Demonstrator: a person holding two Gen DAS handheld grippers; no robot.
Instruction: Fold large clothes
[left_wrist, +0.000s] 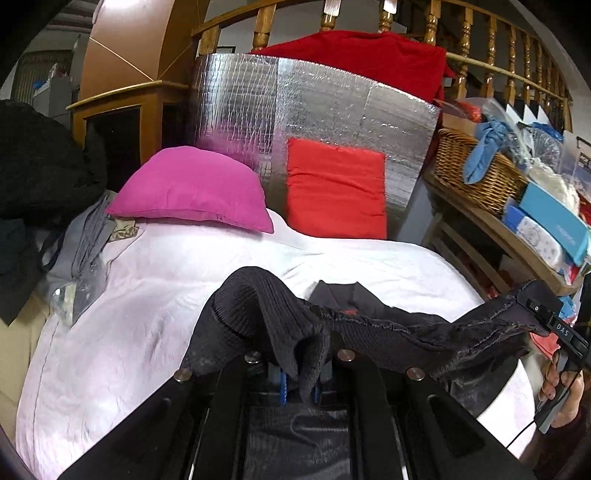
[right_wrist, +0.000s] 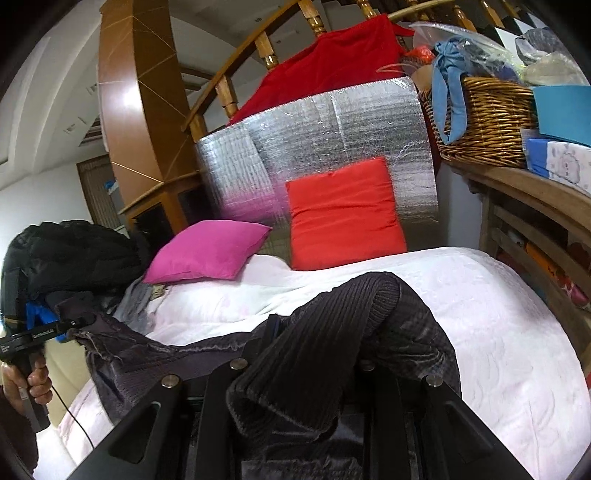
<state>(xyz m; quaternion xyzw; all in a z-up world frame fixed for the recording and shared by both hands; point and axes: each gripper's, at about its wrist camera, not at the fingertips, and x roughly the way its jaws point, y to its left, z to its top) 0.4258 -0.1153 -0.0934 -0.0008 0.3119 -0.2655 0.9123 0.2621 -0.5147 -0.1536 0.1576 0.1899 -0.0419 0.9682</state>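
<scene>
Stretching across the white bedspread (left_wrist: 155, 295), a dark ribbed garment (left_wrist: 369, 325) hangs lifted between the two grippers, its lower part trailing on the bed. The left gripper (left_wrist: 299, 384) is clenched on one ribbed end of the fabric, which bunches up over its fingers and drapes into the gap between them. The right gripper (right_wrist: 303, 373) grasps the other ribbed end, the cloth rolled thick over its jaws; its fingertips are buried in the folds, so I can only judge the grip from how the fabric is pinched there. From the left view the person's right hand (left_wrist: 563, 384) shows on its handle at the far edge; from the right view the left hand (right_wrist: 29, 380) wraps its own handle. At the head of the bed a magenta pillow (left_wrist: 192, 188) lies beside an orange-red cushion (left_wrist: 336, 188) propped against a silver foil panel (left_wrist: 332, 107). A wicker basket (right_wrist: 484, 118) sits on the wooden shelf (right_wrist: 532, 192) alongside, and a black coat (right_wrist: 74, 254) is heaped on the other side.
</scene>
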